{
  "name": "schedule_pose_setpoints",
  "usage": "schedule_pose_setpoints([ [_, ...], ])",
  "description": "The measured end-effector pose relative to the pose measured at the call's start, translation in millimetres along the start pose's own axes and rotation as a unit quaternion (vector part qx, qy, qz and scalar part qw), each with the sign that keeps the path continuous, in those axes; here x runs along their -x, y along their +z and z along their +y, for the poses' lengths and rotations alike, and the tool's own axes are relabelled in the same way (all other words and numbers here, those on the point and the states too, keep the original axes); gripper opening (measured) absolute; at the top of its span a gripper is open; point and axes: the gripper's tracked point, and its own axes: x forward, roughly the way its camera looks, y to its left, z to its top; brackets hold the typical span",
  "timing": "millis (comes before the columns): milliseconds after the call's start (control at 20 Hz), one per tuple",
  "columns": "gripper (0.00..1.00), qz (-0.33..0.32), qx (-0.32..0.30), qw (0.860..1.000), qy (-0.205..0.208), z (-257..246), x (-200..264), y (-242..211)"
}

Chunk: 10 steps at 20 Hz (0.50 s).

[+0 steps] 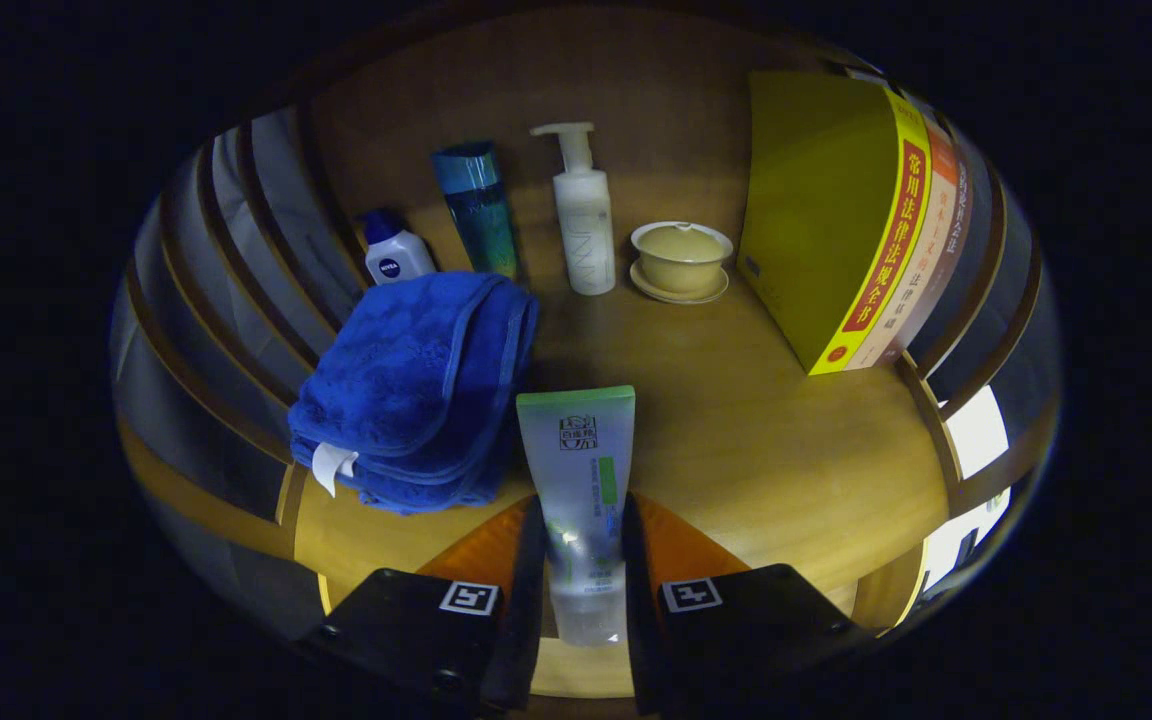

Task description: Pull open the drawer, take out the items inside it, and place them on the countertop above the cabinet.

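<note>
One tube (581, 480); three bottles (584, 225); one folded towel (416, 385); one lidded cup (681, 258) on a saucer; several upright books (841, 220), count unclear.

Bare countertop (736, 420) between towel (416, 390) and books (856, 230)

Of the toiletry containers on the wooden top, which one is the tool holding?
The green-capped tube, clamped between the tool fingers. The blue-capped lotion bottle, teal bottle and white pump bottle stand free beyond the blue towel.
</note>
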Motion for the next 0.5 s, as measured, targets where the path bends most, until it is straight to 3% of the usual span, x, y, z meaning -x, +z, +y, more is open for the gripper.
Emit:
schedule_pose_setpoints([
  [500, 0.51, 0.005, -0.014, 1.0, -0.003, -2, -21, -6],
])
